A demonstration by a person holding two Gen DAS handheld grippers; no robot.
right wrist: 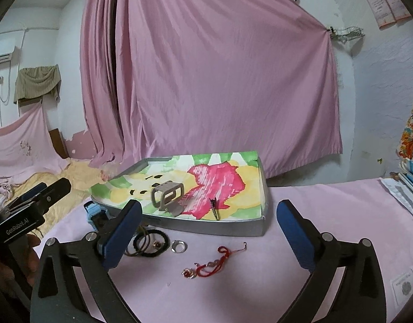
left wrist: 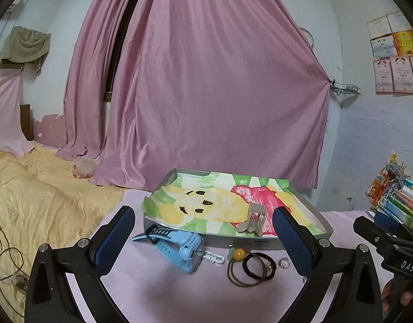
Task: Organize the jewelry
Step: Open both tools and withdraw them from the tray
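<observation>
Picking next item | left gripper (left wrist: pixel 203 238) wide open, empty, over blue watch (left wrist: pixel 179 245) | right gripper (right wrist: pixel 209 231) wide open, empty, above red bracelet (right wrist: pixel 214 265) | tray (right wrist: pixel 233 227) beyond; next: descend, pinch cord.

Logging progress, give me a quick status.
Both grippers open, empty. Tan watch and hairpin in tray. Red bracelet, ring loose. Path clear.

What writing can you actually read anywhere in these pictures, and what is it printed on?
"DAS": on the right gripper body, seen from the left camera.
"GenRobot.AI": on the left gripper body, seen from the right camera.
Wall certificates: too blurred to read.
White paper label: too small to read.
</observation>
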